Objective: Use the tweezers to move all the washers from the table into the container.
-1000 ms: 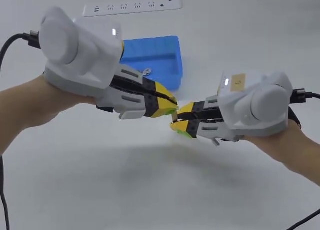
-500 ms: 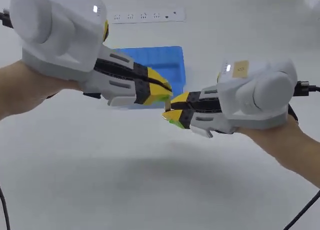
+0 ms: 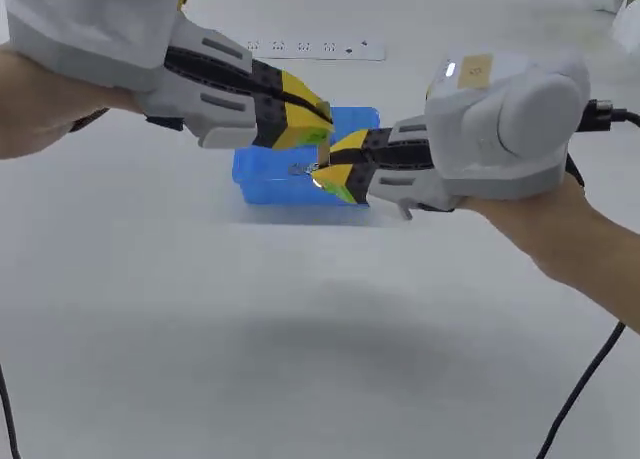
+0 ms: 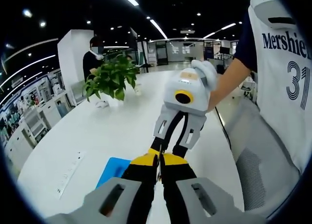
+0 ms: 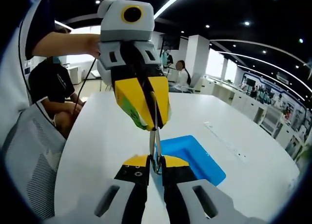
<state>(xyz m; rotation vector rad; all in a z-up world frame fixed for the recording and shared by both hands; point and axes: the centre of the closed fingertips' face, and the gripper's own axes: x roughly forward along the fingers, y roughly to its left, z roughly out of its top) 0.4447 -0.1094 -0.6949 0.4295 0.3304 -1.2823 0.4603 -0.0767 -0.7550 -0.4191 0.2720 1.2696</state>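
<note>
Tweezers (image 5: 155, 136), clenched by left claw (image 3: 320, 129) and right claw (image 3: 325, 174), hover over blue container (image 3: 262, 186); one washer (image 3: 299, 169) seems already delivered.

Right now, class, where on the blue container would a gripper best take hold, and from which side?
Likely the near wall of the blue container, from above on the person's side: it is a shallow open tray, so jaws can straddle that upright wall. The left gripper and right gripper, both shut on the tweezers, leave it free.
</note>
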